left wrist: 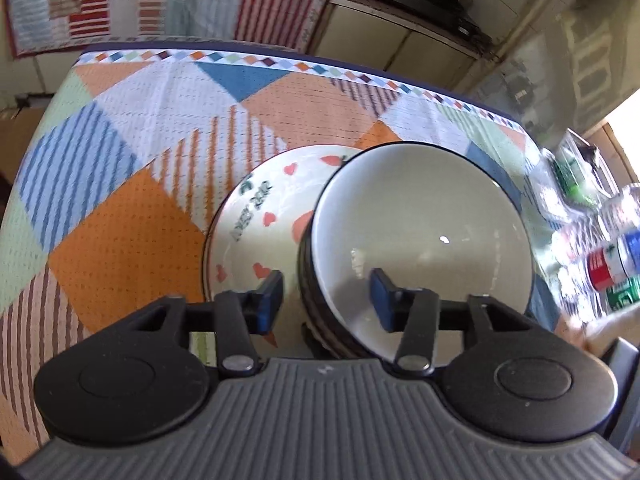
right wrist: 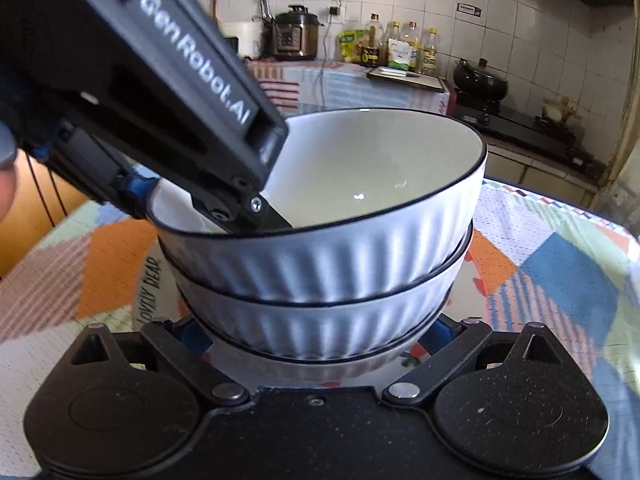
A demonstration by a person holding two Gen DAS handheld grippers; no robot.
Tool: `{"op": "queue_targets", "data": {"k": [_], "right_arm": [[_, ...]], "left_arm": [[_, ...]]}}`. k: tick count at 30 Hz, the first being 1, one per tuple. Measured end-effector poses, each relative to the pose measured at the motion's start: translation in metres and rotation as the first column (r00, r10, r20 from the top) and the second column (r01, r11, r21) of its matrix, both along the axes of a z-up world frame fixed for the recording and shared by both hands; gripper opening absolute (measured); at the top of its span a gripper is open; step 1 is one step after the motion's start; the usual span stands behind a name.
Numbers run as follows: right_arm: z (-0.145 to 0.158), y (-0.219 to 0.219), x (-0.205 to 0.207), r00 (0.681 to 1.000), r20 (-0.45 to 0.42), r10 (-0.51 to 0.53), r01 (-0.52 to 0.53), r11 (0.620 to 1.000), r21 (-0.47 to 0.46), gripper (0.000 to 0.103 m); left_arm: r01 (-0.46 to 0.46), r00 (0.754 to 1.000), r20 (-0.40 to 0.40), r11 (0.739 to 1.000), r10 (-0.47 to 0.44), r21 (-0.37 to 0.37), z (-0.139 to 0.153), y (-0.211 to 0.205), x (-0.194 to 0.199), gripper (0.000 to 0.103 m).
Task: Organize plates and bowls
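Left gripper [left wrist: 326, 300] jaws straddle the top bowl's [left wrist: 420, 232] rim — untouching

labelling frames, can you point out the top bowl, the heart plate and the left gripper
top bowl [right wrist: 332, 168]: right wrist view, inner wall.
heart plate [left wrist: 256, 216]: left wrist view, bare face beside the bowls.
left gripper [left wrist: 326, 300]: left wrist view, midway between its fingertips, straddling the bowl rim.
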State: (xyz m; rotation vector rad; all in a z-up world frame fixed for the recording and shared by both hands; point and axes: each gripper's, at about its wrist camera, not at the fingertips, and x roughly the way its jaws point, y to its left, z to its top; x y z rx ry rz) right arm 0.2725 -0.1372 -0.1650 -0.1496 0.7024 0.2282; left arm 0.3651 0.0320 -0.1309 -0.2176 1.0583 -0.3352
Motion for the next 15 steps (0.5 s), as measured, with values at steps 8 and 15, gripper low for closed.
{"op": "queue_targets", "data": {"k": [8, 15], "right_arm": [[0.021, 0.008, -0.040, 0.997, 0.036, -0.067, 0.069, 0.995, -0.071, 0.100], [0.055, -0.014, -0.081, 0.992, 0.045, -0.118, 0.115, 0.991, 0.066, 0.100]], "left_arm": [[-0.078, 0.994, 0.074, 0.994, 0.083, -0.073, 0.031, 0.021, -0.031, 0.060], [-0.030, 0.988, 0.149, 0.999, 0.032, -0.011, 0.080, 0.021, -0.065, 0.062]]}}
